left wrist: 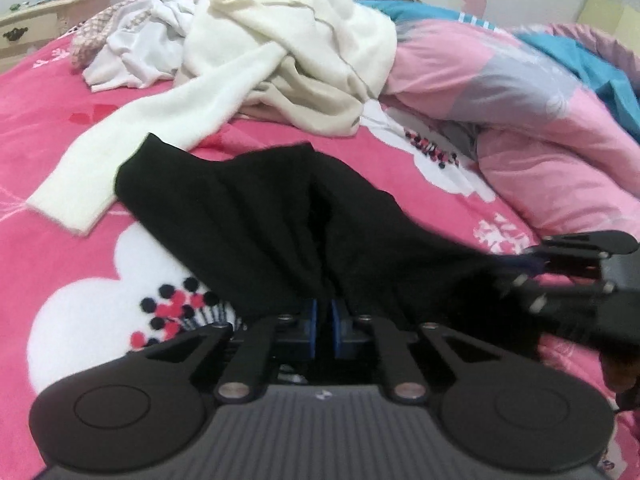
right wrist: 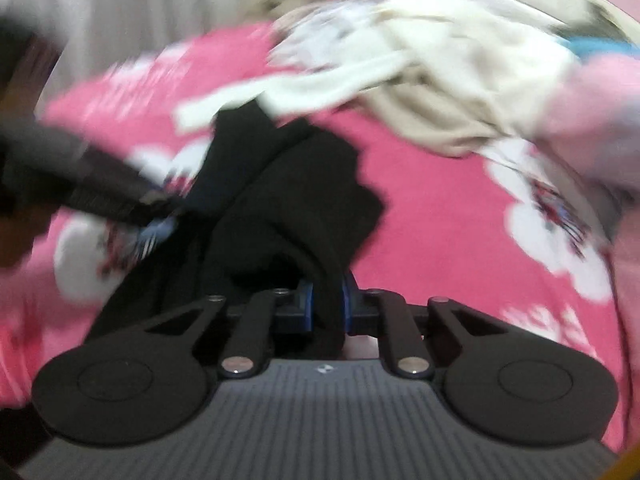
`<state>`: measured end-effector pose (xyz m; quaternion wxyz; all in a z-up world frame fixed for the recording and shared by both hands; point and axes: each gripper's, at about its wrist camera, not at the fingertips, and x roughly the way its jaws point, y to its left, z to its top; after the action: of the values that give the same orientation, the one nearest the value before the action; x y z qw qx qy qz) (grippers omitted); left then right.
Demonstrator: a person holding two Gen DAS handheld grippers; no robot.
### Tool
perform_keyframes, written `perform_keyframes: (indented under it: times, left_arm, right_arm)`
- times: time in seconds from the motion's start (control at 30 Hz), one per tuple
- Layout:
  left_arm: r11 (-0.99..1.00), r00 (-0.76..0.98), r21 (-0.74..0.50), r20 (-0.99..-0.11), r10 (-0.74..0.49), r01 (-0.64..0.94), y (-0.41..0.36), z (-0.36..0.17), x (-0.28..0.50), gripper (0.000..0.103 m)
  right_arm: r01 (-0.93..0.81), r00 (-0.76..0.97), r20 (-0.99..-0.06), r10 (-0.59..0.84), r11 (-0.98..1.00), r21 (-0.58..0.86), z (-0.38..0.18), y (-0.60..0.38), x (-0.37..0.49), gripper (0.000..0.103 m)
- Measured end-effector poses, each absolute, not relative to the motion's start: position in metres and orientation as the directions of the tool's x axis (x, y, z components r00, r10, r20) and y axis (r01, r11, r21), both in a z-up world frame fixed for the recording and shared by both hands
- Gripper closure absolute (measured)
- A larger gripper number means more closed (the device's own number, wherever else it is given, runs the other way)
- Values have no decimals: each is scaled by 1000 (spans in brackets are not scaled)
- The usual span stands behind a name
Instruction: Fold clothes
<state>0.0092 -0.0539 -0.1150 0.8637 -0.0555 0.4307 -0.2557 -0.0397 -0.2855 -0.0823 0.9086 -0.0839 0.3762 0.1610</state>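
You are pinching the black garment (left wrist: 256, 208) in both grippers: the left gripper (left wrist: 325, 312) and right gripper (right wrist: 327, 300) are each clamping an edge, the cloth spreading ahead onto the pink blanket (left wrist: 60, 128).

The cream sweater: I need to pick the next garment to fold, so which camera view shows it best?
The left wrist view: the cream sweater is sharp there, heaped beyond the black garment with one sleeve stretched across the pink bedspread. The right wrist view shows the sweater only as a motion-blurred pale heap.
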Motion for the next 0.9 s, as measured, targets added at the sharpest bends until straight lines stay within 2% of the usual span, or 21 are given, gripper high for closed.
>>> perform_keyframes:
  times: [0.17, 0.3, 0.5, 0.6, 0.63, 0.73, 0.8, 0.87, 0.9]
  left_arm:
    - [886, 513, -301, -729, -453, 354, -35, -113, 4, 96]
    - [913, 532, -282, -745, -402, 294, -18, -111, -3, 101]
    - [956, 571, -250, -767, -293, 155, 24, -108, -14, 103]
    - [955, 575, -256, -763, -294, 149, 42, -102, -19, 102]
    - [946, 570, -273, -756, -323, 173, 44, -99, -20, 98]
    - [926, 561, -280, -737, -376, 253, 32, -91, -22, 78]
    - [916, 558, -254, -731, -393, 311, 13, -87, -22, 73]
    - [897, 544, -245, -726, -421, 368, -6, -86, -15, 56]
    - [892, 545, -230, -724, -424, 388, -16, -86, -10, 52]
  right_arm:
    - [-134, 687, -705, 177, 984, 118, -74, -337, -53, 93]
    - [68, 696, -697, 171, 951, 301, -77, -382, -74, 94]
    - [262, 732, -665, 151, 838, 478, -78, -423, -108, 94]
    - [302, 746, -649, 146, 796, 525, -78, -437, -122, 94]
    - [316, 750, -646, 144, 780, 540, -79, -441, -123, 94]
    - [351, 767, -629, 126, 739, 575, -79, -452, -126, 94]
    - [363, 792, -604, 89, 728, 582, -75, -460, -132, 95]
    - [386, 804, -593, 42, 721, 575, -72, -467, -140, 94]
    - [404, 804, -594, 16, 719, 566, -72, -471, -144, 95]
